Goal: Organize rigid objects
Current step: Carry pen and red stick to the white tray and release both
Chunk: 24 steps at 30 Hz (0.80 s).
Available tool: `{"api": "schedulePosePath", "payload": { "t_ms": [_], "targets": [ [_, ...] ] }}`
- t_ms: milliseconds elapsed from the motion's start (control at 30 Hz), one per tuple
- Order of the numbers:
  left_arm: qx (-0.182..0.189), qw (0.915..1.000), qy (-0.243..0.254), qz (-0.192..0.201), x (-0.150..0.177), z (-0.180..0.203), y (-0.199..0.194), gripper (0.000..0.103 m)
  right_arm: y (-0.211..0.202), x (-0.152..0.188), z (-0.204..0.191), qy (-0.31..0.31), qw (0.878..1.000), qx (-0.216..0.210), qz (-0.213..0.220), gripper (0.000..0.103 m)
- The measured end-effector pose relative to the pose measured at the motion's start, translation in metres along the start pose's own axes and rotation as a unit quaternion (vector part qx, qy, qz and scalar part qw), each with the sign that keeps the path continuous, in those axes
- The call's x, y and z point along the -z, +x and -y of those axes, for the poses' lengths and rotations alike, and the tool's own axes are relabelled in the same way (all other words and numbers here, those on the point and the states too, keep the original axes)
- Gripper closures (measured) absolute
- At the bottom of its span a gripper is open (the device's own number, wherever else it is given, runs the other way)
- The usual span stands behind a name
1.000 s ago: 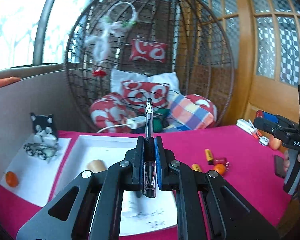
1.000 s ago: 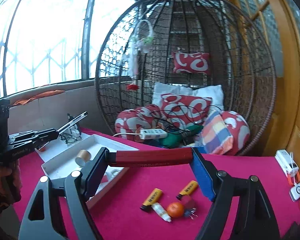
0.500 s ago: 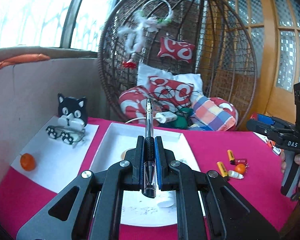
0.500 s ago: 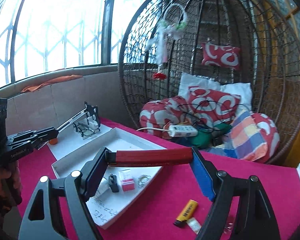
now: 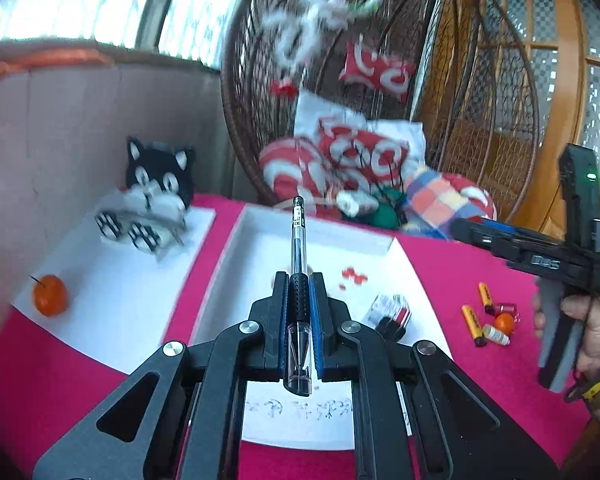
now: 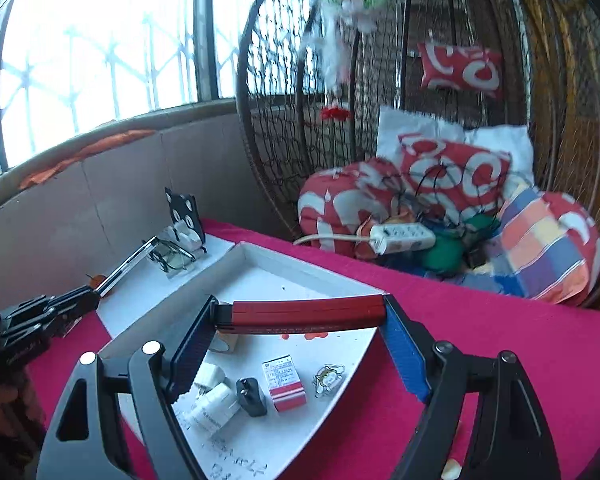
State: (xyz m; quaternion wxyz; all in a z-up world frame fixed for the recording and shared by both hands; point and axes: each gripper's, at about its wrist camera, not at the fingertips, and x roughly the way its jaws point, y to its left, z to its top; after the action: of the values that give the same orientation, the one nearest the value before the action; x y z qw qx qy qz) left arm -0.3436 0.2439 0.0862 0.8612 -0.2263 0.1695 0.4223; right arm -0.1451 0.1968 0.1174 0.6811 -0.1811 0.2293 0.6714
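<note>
Step in hand, as I read it: both loads carried to the white tray [image 6: 260, 254] for drop-off. Left gripper [image 5: 299, 308] clamped on a clear pen [image 5: 299, 240], pen pointing fwd over the tray's near half. Right gripper [image 6: 300, 316] clamped lengthwise on a red bar [image 6: 304, 312], above the tray's right edge. Next move prob.: lower each w/o hitting contents, then release.

Tray near end: white bottles [image 6: 214, 396], black clip [image 6: 252, 396], red-white box [image 6: 286, 384], small charm [image 6: 329, 377]. Far end mostly bare. Loose bits [image 5: 488, 318] remain on the table's right side; cat holder [image 5: 152, 196] on paper at far left.
</note>
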Motion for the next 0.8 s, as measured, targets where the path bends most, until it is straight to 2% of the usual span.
{"api": "schedulePosePath", "payload": {
  "t_ms": [133,333,533,667,700,733,767,800],
  "targets": [
    [0.005,0.9994,-0.010,-0.033,0.011,-0.001,0.022,0.094,0.051,0.008,0.005,0.026,0.998,-0.003,-0.053,0.022],
    [0.005,0.9986,-0.007,-0.052,0.019,0.002,0.036,0.094,0.096,0.025,0.001,0.024,0.995,0.005,-0.093,0.022],
    [-0.002,0.9980,-0.017,-0.060,0.019,-0.001,0.044,0.094,0.101,0.029,-0.002,0.027,0.995,0.009,-0.092,0.021],
    [-0.013,0.9971,-0.031,-0.067,0.020,-0.005,0.047,0.092,0.096,0.029,-0.005,0.020,0.997,0.011,-0.077,0.014],
    [-0.016,0.9972,-0.032,-0.066,0.021,-0.005,0.046,0.082,0.094,0.028,-0.006,0.017,0.997,0.009,-0.072,0.013],
    [-0.020,0.9973,-0.033,-0.062,0.021,-0.005,0.044,0.052,0.091,0.027,-0.008,0.012,0.998,0.010,-0.067,0.009],
    [-0.028,0.9975,-0.033,-0.055,0.021,-0.005,0.041,0.031,0.087,0.027,-0.009,0.008,0.998,0.013,-0.060,0.008],
    [-0.034,0.9978,-0.033,-0.046,0.020,-0.005,0.038,0.001,0.083,0.026,-0.012,0.003,0.998,0.018,-0.052,0.008]
  ]
}}
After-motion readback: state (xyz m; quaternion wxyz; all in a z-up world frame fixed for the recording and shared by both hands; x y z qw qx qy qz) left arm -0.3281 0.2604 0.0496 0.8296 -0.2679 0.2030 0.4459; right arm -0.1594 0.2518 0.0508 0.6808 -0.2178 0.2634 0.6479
